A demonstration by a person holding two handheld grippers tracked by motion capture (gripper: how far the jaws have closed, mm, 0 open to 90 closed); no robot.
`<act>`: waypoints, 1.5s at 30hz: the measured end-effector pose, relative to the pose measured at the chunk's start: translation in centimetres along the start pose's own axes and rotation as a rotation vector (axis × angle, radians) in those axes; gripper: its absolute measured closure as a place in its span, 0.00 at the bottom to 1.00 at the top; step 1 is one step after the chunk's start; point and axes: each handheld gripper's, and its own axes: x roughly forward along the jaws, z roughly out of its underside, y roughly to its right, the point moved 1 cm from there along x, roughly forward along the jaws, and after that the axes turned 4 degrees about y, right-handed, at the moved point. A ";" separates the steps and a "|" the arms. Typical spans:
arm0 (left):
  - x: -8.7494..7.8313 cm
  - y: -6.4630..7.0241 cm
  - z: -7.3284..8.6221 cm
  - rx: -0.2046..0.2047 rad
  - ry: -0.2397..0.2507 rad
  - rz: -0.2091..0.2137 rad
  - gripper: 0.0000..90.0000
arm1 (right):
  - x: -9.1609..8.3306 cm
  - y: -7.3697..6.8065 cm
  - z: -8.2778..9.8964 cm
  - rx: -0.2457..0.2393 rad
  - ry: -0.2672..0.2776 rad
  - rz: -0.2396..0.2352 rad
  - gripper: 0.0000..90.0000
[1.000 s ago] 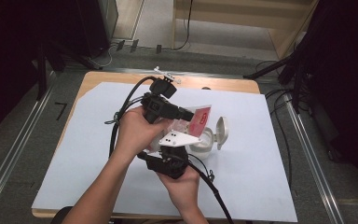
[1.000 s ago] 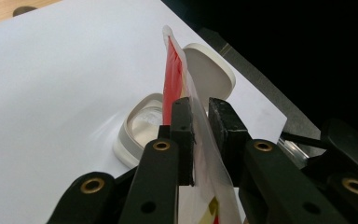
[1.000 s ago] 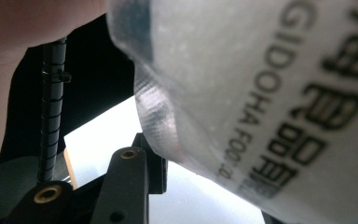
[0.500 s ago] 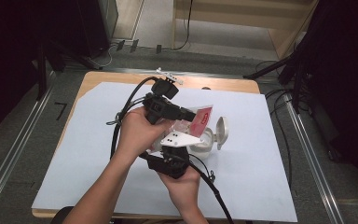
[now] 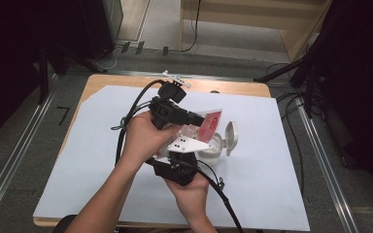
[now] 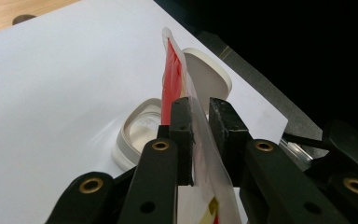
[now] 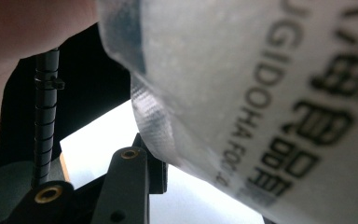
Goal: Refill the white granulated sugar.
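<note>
A clear packet (image 5: 212,120) with a red printed end hangs over the middle of the table. My left gripper (image 5: 199,119) comes in from the left and is shut on it; in the left gripper view the packet (image 6: 172,70) stands edge-on, pinched between both pads (image 6: 182,135). My right gripper (image 5: 184,145) reaches up from below. In the right gripper view its one visible finger (image 7: 130,182) lies against the packet (image 7: 261,93), whose printed film hides the other. A white tub (image 5: 213,154) with its flip lid (image 5: 231,136) open sits just under the packet.
A white sheet (image 5: 272,184) covers the wooden table, with bare wood along the far edge. Black cables (image 5: 126,131) loop off both grippers to the left and toward the near edge. A small white part (image 5: 177,77) lies at the far edge.
</note>
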 end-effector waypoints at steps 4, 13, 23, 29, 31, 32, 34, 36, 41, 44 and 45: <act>0.3 0.1 -0.5 0.013 -0.001 0.009 0.89 | -0.2 0.2 -0.1 -0.004 0.009 0.012 0.71; 0.9 -0.3 -0.9 0.011 0.000 0.030 0.90 | -0.4 0.9 -0.2 0.006 0.013 0.031 0.71; 1.0 0.2 -0.9 0.031 0.003 0.014 0.90 | -0.6 1.0 -0.1 0.011 0.016 0.032 0.71; 0.8 0.5 -0.8 0.025 0.001 0.005 0.90 | -0.7 0.6 -0.2 0.018 0.022 0.026 0.71; 0.7 0.5 -0.8 0.029 0.001 0.005 0.90 | -0.6 0.5 -0.2 0.020 0.026 0.020 0.71; 0.7 0.5 -0.8 0.031 -0.003 0.004 0.90 | -0.6 0.4 -0.2 0.023 0.024 0.017 0.71; 0.6 0.5 -0.7 0.031 -0.005 0.003 0.90 | -0.5 0.4 -0.2 0.021 0.026 0.011 0.71; 0.5 0.5 -0.7 0.031 -0.009 0.001 0.90 | -0.4 0.3 -0.2 0.023 0.024 0.007 0.71; 0.6 0.5 -0.7 0.021 -0.003 0.004 0.90 | -0.4 0.2 -0.2 0.027 0.019 -0.006 0.70; 0.5 0.4 -0.7 0.027 -0.012 0.003 0.90 | -0.3 0.2 -0.2 0.023 0.017 -0.005 0.70; 0.5 0.4 -0.6 0.029 -0.012 0.002 0.90 | -0.3 0.1 -0.2 0.022 0.017 -0.006 0.70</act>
